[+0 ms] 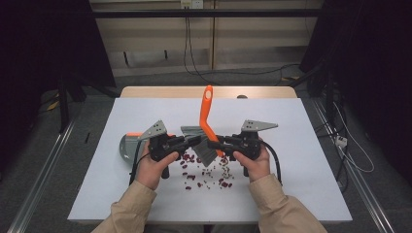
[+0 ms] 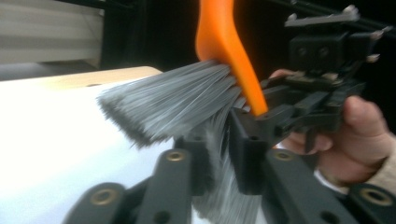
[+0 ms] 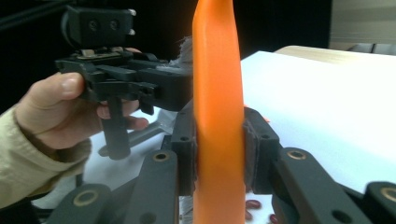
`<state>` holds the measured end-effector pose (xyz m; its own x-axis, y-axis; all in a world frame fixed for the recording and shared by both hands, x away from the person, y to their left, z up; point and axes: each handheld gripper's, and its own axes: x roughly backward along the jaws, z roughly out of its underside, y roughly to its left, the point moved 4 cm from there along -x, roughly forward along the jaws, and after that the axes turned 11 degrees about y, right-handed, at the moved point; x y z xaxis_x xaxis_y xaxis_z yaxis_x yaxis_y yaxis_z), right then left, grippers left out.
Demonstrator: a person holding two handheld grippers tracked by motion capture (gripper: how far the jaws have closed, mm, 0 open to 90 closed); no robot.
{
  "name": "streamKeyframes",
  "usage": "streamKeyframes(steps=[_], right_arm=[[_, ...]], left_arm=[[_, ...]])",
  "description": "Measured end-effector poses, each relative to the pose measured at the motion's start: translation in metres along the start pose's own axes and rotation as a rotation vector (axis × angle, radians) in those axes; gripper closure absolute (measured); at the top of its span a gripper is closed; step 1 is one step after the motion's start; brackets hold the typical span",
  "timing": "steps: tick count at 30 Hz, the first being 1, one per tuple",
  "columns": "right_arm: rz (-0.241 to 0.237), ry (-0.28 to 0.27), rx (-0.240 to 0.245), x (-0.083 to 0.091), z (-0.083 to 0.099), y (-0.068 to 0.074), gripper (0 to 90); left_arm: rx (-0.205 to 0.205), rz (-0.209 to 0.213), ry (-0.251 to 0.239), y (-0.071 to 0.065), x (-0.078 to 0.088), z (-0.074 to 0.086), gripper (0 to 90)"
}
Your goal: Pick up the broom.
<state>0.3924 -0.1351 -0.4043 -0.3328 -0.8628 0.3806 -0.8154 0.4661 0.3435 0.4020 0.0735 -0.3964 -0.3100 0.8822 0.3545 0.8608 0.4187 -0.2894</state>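
The brush (image 1: 208,127) is standing up near the middle of the white table (image 1: 301,160), just above the red beans (image 1: 206,174). A grey dustpan (image 1: 127,145) is lying toward the left edge. The left gripper (image 1: 192,141) is squeezing the brush's grey bristles (image 2: 173,105). The right gripper (image 1: 214,143) is pinching the orange handle (image 3: 218,116) tight. Both are meeting over the beans, close to the near edge.

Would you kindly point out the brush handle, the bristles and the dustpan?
brush handle (image 3: 217,116), right gripper view, orange shaft.
bristles (image 2: 173,105), left gripper view, grey tuft.
dustpan (image 1: 127,145), high view, grey tray.
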Motion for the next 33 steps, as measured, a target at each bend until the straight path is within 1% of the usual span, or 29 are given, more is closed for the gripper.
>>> streamKeyframes(steps=[1, 2, 3, 4, 5, 6, 7, 8, 9, 10, 12, 13, 14, 15, 17, 20, 21, 22, 24, 25, 26, 27, 29, 30, 32, 33], right_arm=[[0.014, 0.003, 0.000, 0.001, -0.001, 0.000, 70.1], [0.020, 0.004, -0.005, 0.003, -0.001, -0.001, 70.1], [0.039, 0.005, -0.006, 0.005, -0.002, -0.002, 70.1], [0.080, 0.010, -0.004, 0.008, -0.002, -0.005, 70.2], [0.091, 0.013, -0.008, 0.011, -0.003, -0.007, 70.1], [0.111, 0.011, -0.013, 0.015, -0.003, -0.010, 70.2], [0.166, 0.023, -0.006, 0.019, -0.003, -0.013, 70.2], [0.219, 0.049, 0.005, 0.024, -0.003, -0.017, 70.2], [0.241, 0.058, 0.006, 0.027, -0.002, -0.019, 70.2], [0.282, 0.070, 0.009, 0.031, -0.002, -0.022, 70.3], [0.357, 0.104, 0.016, 0.039, -0.001, -0.028, 70.3], [0.396, 0.123, 0.020, 0.043, -0.001, -0.031, 70.2], [0.444, 0.142, 0.022, 0.047, 0.000, -0.033, 70.3], [0.480, 0.160, 0.035, 0.050, 0.000, -0.036, 70.2], [0.525, 0.176, 0.029, 0.057, 0.002, -0.041, 70.3], [0.613, 0.226, 0.026, 0.065, 0.006, -0.048, 70.2], [0.623, 0.233, 0.026, 0.066, 0.007, -0.049, 70.3], [0.627, 0.240, 0.029, 0.066, 0.010, -0.052, 70.2], [0.661, 0.264, 0.036, 0.067, 0.013, -0.055, 70.2], [0.684, 0.285, 0.049, 0.067, 0.015, -0.056, 70.2], [0.696, 0.296, 0.057, 0.067, 0.016, -0.057, 70.2], [0.707, 0.309, 0.057, 0.067, 0.017, -0.058, 70.2], [0.718, 0.331, 0.068, 0.065, 0.019, -0.060, 70.2], [0.725, 0.349, 0.072, 0.063, 0.021, -0.061, 70.3], [0.738, 0.400, 0.091, 0.058, 0.025, -0.062, 70.2], [0.747, 0.418, 0.095, 0.055, 0.027, -0.061, 70.2]], left_arm=[[-0.015, -0.025, 0.017, 0.000, 0.000, 0.000, 75.6], [-0.021, -0.040, 0.027, 0.000, 0.001, 0.000, 72.0], [-0.021, -0.049, 0.032, 0.001, 0.001, 0.000, 65.5], [-0.029, -0.055, 0.036, 0.002, 0.002, 0.000, 62.4], [-0.036, -0.085, 0.037, 0.003, 0.003, 0.000, 60.3], [-0.039, -0.093, 0.039, 0.004, 0.005, 0.000, 55.8], [-0.034, -0.089, 0.028, 0.005, 0.008, -0.002, 54.1], [-0.037, -0.095, 0.027, 0.005, 0.009, -0.003, 51.5], [-0.044, -0.113, 0.038, 0.006, 0.011, -0.004, 46.9], [-0.049, -0.129, 0.051, 0.007, 0.012, -0.005, 41.1], [-0.038, -0.139, 0.062, 0.008, 0.015, -0.005, 31.7], [-0.036, -0.145, 0.065, 0.009, 0.016, -0.005, 28.7], [-0.043, -0.154, 0.070, 0.010, 0.016, -0.005, 27.1], [-0.045, -0.168, 0.078, 0.011, 0.017, -0.004, 25.3], [-0.039, -0.182, 0.086, 0.013, 0.019, -0.003, 19.3], [-0.045, -0.200, 0.092, 0.015, 0.022, -0.003, 16.4], [-0.044, -0.205, 0.091, 0.016, 0.024, -0.003, 15.1], [-0.035, -0.207, 0.086, 0.017, 0.026, -0.003, 13.3], [-0.027, -0.219, 0.078, 0.020, 0.029, -0.003, 9.3], [-0.030, -0.227, 0.077, 0.021, 0.031, -0.003, 8.0], [-0.041, -0.233, 0.080, 0.022, 0.033, -0.003, 7.5], [-0.039, -0.238, 0.082, 0.024, 0.035, -0.003, 7.0], [-0.056, -0.258, 0.093, 0.026, 0.038, -0.002, 6.9], [-0.057, -0.263, 0.098, 0.027, 0.039, -0.001, 6.7], [-0.067, -0.276, 0.110, 0.030, 0.042, 0.001, 6.2], [-0.069, -0.275, 0.110, 0.031, 0.044, 0.002, 6.2]])
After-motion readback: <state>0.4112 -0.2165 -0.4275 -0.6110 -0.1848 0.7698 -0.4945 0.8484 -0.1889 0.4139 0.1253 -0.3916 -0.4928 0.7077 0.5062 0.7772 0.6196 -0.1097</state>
